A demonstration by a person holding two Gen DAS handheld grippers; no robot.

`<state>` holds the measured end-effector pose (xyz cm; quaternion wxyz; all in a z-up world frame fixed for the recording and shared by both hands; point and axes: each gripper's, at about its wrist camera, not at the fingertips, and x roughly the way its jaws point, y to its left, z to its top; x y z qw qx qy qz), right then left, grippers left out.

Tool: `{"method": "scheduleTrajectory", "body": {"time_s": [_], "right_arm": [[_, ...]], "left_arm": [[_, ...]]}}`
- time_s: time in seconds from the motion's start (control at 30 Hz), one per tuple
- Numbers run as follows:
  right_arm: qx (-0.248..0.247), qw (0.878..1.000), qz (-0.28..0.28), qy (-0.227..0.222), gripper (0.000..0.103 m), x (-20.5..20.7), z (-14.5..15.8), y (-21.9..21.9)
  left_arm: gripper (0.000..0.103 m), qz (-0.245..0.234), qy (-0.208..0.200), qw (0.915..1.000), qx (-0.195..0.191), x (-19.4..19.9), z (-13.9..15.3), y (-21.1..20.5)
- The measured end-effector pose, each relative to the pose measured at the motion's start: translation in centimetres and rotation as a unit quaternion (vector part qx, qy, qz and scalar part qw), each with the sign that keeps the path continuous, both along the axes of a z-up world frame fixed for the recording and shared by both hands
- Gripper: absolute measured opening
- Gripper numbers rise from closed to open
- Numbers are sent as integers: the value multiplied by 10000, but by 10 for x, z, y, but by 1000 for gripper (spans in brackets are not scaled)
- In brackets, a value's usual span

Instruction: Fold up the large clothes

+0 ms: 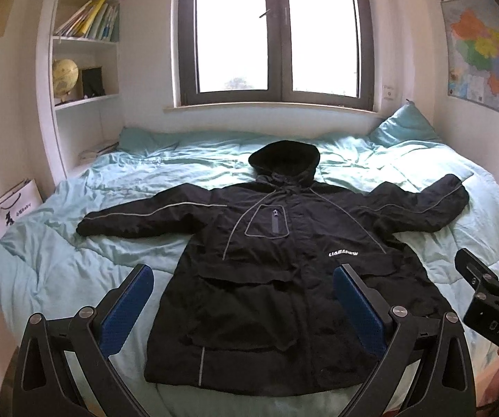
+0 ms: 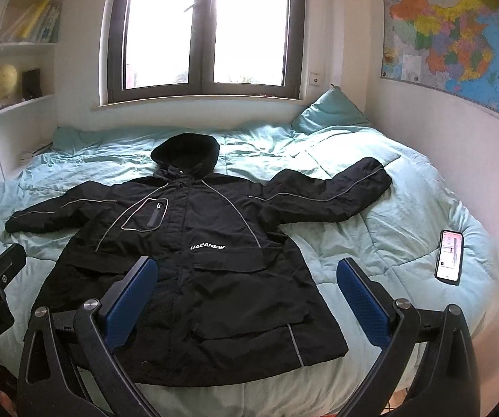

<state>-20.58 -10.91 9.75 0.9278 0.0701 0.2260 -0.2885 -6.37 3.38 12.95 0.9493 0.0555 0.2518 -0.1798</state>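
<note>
A large black hooded jacket [image 1: 277,267] lies flat, front up, on a bed with a light teal duvet [image 1: 58,264]. Its sleeves spread out to both sides and its hood points toward the window. It also shows in the right wrist view [image 2: 200,271]. My left gripper [image 1: 244,290] is open and empty, held above the jacket's hem near the foot of the bed. My right gripper [image 2: 246,285] is open and empty, above the hem a little to the right. The right gripper's body shows at the right edge of the left wrist view [image 1: 492,292].
A phone [image 2: 450,256] with a lit screen lies on the duvet right of the jacket. A teal pillow [image 2: 329,111] leans in the far right corner. A bookshelf [image 1: 82,69] with a globe stands at the left; a window [image 1: 273,34] is behind; a map [image 2: 457,41] hangs on the right wall.
</note>
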Motion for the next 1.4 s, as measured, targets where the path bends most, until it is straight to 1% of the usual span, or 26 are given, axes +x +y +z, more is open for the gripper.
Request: {"method": "scheduleTrajectory", "body": {"time_s": [0.07, 0.17, 0.27, 0.33, 0.37, 0.43, 0.47, 0.53, 0.57, 0.63, 0.67, 0.7, 0.77, 0.83, 0.87, 0.93, 1.0, 1.07, 1.13, 1.17, 1.23, 1.3, 1.33, 1.37, 1.4], "right_arm": [[149, 9997, 167, -2, 103, 5, -2, -6], [260, 9996, 101, 8, 103, 16, -8, -29], [388, 9992, 135, 28, 103, 29, -16, -65], [520, 9986, 50, -2, 103, 38, -22, -109], [546, 9985, 10, -18, 103, 40, -23, -125], [629, 9979, -151, -87, 103, 47, -25, -181], [608, 9979, -207, -113, 103, 49, -26, -200], [371, 9982, -461, -77, 103, 59, -27, -254], [331, 9980, -531, -34, 102, 65, -29, -284], [458, 9970, -626, -23, 95, 76, -34, -343], [508, 9964, -686, -8, 92, 80, -36, -365], [625, 9945, -838, 50, 91, 86, -42, -403], [813, 9913, -1032, 35, 90, 91, -49, -457], [939, 9885, -1186, -85, 89, 91, -56, -502], [934, 9878, -1243, -107, 89, 93, -58, -512], [1040, 9859, -1298, -167, 87, 100, -65, -543], [1211, 9833, -1348, -160, 77, 106, -73, -562], [1376, 9823, -1265, -105, 77, 116, -85, -581], [1309, 9819, -1367, 78, 77, 128, -94, -591], [1383, 9807, -1380, 87, 77, 133, -98, -598], [1933, 9736, -1211, -83, 77, 139, -112, -617], [2081, 9700, -1249, -93, 78, 145, -120, -625], [2029, 9715, -1221, -105, 76, 146, -121, -624], [1943, 9742, -1144, -81, 65, 149, -120, -621], [1923, 9755, -1068, -53, 49, 150, -119, -617]], "left_arm": [[103, -31, 76, 10000, 38, 11, -4, -5], [103, -169, 214, 9995, 147, 34, -12, -23], [103, -482, 450, 9974, 273, 67, -23, -64], [103, -705, 572, 9953, 347, 87, -26, -97], [103, -832, 606, 9940, 380, 96, -27, -114], [103, -1167, 654, 9901, 413, 115, -29, -155], [103, -1335, 671, 9879, 411, 125, -30, -177], [103, -1663, 771, 9824, 365, 146, -34, -222], [103, -1786, 814, 9801, 301, 158, -37, -244], [103, -2126, 1118, 9707, 101, 187, -48, -292], [103, -2227, 1264, 9666, 34, 195, -54, -308], [103, -2357, 1469, 9606, -53, 207, -63, -331], [103, -2508, 1616, 9544, -93, 223, -80, -370], [103, -2631, 1585, 9516, 12, 231, -97, -404], [103, -2690, 1584, 9500, 56, 232, -102, -416], [103, -2840, 1674, 9440, 111, 238, -121, -446], [103, -2895, 1823, 9395, 136, 243, -138, -468], [102, -2943, 1954, 9354, 153, 248, -153, -485], [102, -2922, 2016, 9347, 167, 250, -167, -496], [99, -2914, 2066, 9339, 175, 251, -171, -499], [93, -2934, 2165, 9309, 217, 253, -180, -505], [90, -2918, 2159, 9315, 230, 255, -180, -504], [83, -2907, 2138, 9323, 227, 256, -180, -504], [70, -2921, 2118, 9323, 233, 256, -178, -505], [63, -2980, 2133, 9301, 226, 256, -177, -505]]}}
